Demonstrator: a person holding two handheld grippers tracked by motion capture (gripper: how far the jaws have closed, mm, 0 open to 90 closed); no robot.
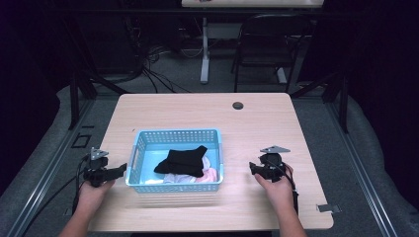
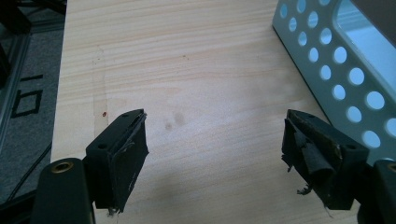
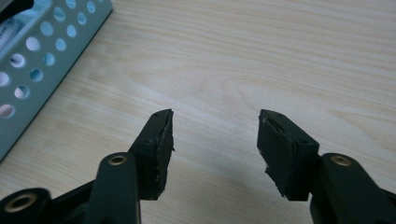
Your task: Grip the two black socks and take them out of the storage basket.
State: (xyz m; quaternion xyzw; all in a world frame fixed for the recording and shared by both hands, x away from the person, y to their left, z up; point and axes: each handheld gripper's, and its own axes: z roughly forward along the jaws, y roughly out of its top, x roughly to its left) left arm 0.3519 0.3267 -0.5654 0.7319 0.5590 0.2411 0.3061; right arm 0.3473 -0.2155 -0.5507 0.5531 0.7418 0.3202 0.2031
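Lab, framed rig table (image 1: 257, 118), floor cables (image 1: 148, 69)

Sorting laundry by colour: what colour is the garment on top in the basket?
Black; the garment lies over pink and white pieces in the blue basket, best seen in the high view.

The left gripper (image 1: 121, 170) and right gripper (image 1: 252, 168) are held low by 2 hands, well apart, jaws spread wide with nothing gripped between them.

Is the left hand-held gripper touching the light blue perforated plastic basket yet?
Apart. In the left gripper view, the left hand-held gripper stands open over bare wooden table, with a strip of wood between its nearer jaw and the light blue perforated plastic basket.
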